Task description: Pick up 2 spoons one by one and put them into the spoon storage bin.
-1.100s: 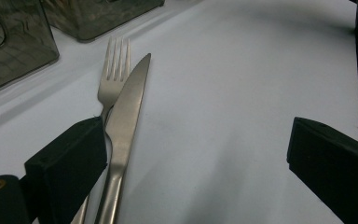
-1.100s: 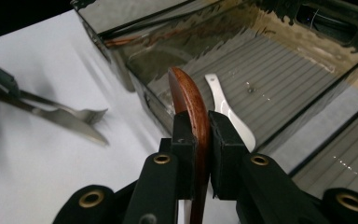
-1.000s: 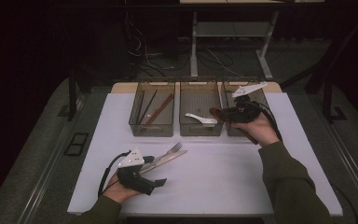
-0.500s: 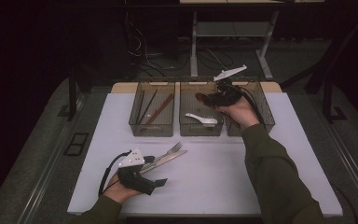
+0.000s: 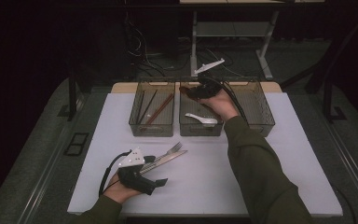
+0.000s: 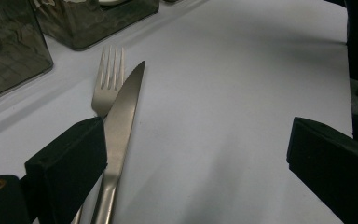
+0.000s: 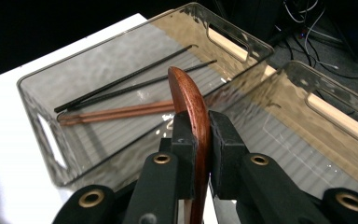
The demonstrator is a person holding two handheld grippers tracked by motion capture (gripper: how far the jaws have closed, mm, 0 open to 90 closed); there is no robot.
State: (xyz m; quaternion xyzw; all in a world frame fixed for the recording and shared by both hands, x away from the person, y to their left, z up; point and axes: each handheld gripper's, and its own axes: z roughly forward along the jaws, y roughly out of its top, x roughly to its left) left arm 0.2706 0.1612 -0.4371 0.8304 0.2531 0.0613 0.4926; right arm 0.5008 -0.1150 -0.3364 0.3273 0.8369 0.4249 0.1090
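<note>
White sheeting covers the table [image 5: 279, 140], with dark floor and cabling beyond. Three smoked transparent plastic bins stand in a row along the far edge.

Right gripper [image 7: 200, 135]: jaws clenched on a reddish-brown wooden spoon [image 7: 191, 95], held edge-on between the pads with its rounded end projecting past them. In the high view this gripper [image 5: 200, 90] hangs above the far end of the middle bin [image 5: 186, 126], where a white ceramic spoon [image 5: 201, 119] lies on the floor of the bin. The left bin [image 7: 42, 100] holds two black chopsticks [image 7: 130, 84] and two brown wooden chopsticks [image 7: 116, 112].

Left gripper [image 5: 161, 182]: rests on the table near the front edge, jaws released and wide apart, gripping nothing. A steel fork [image 6: 106, 84] and a steel table knife [image 6: 121, 126] lie side by side, touching, just beside the gripper's left-hand pad in the left gripper view.
</note>
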